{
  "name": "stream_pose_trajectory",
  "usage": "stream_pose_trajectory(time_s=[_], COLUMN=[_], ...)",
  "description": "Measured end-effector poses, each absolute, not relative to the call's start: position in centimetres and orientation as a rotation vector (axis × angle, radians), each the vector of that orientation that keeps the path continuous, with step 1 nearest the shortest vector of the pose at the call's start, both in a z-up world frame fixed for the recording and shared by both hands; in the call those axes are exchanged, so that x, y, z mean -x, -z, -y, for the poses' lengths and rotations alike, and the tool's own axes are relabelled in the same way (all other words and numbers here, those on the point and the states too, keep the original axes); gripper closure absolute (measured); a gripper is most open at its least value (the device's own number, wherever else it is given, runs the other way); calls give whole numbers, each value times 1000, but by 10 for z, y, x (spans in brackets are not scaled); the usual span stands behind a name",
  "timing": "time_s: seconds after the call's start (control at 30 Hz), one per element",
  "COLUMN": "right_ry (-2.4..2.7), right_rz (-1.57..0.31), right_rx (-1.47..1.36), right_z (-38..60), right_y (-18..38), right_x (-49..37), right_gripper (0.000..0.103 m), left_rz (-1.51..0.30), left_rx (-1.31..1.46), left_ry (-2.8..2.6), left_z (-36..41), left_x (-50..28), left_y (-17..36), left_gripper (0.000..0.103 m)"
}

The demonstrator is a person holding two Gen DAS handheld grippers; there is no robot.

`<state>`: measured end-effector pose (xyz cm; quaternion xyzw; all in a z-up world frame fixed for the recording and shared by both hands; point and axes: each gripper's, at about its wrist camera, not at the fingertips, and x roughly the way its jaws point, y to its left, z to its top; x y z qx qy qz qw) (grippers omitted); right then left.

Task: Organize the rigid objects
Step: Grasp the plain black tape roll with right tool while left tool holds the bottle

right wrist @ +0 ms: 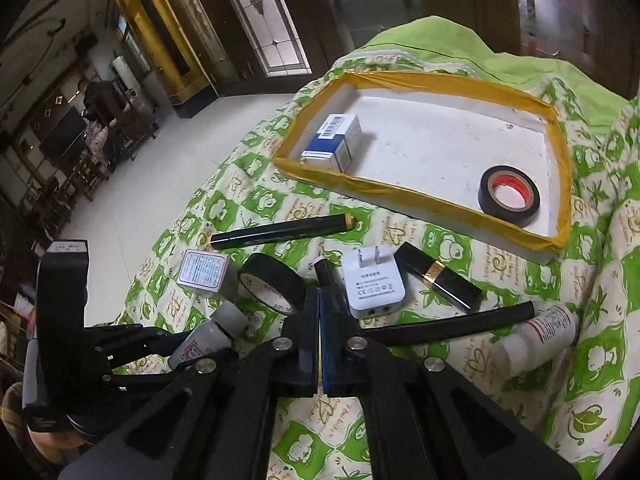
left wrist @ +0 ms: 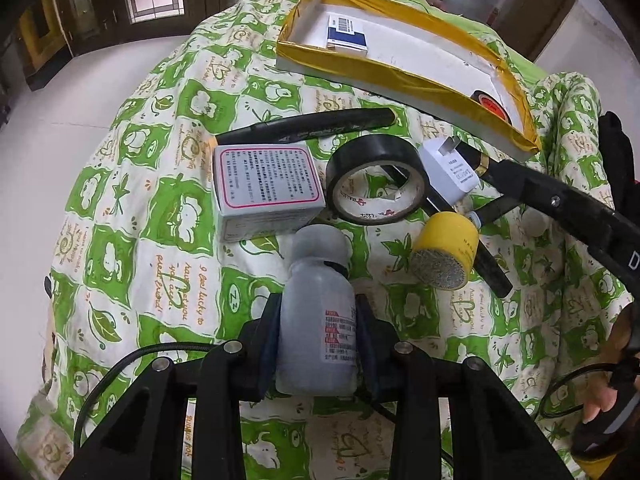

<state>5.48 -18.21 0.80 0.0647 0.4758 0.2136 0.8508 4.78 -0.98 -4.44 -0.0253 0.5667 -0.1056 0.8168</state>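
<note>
Two items already sit in the tray (right wrist: 558, 148): a blue-and-white box (right wrist: 334, 140) at its left end and a roll of black tape (right wrist: 509, 196) at its right. Everything else lies on the green patterned quilt (left wrist: 132, 248) in front of the tray.

My left gripper (left wrist: 318, 344) is clenched on a small grey-white bottle (left wrist: 318, 320), cap pointing away from me, fingers (left wrist: 269, 344) pressing its sides. The bottle is round and smooth, so I judge it could twist or slide out during the carry, and its cap sits just beside the white carton (left wrist: 266, 190) and the second tape roll (left wrist: 376, 180). Lifting at a shallow angle could nudge either one.

My right gripper (right wrist: 320, 344) is drawn together with only a thin slit between the pads, holding nothing that I can see. Its tips hover close over the white plug adapter (right wrist: 374, 284), the tape roll and a dark stick-like item beside them. Coming down as it is, it would push those things rather than take them, so it needs to spread first.

Crowding is the main risk: the marker pen (right wrist: 280, 232), black-and-gold lipstick case (right wrist: 438, 276), yellow cylinder (left wrist: 444, 254), another bottle (right wrist: 536, 334) and a black tube (right wrist: 456, 326) lie near one another on soft, uneven bedding, where round things may roll. Both rigs work close together, so a collision between them is possible. Dropping the bottle onto the tray's taped rim could also tip it back out.
</note>
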Motion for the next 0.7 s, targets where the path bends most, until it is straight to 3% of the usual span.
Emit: stream_pose_trajectory(time_s=[0.1,0.17,0.2,0.23,0.4,0.7], right_ry=[-525,-562,-565,-562,-540,-500], right_rz=[-1014,-998,-979,-959,-973,-1001], right_rx=[-171,-156,-132,-110,58,141], right_z=[178,170,166,163,136,122], right_y=[-4,-6,-7,-9,0,18], right_x=[-55,-52,-50,-48,-54,-68], right_gripper=[101,79,53,47,49,79], left_rz=[-1199,-1192,-1192,-1193,-1199,-1204], left_rx=[71,86,88,87,79,79], left_ry=[226,225,224,224,221,218], left_z=[10,7,7,5,7,8], left_x=[-49,-48,-48,-48,-48,-50], left_y=[43,41,41,41,43,45], left_gripper=[67,67,67,67,67,67])
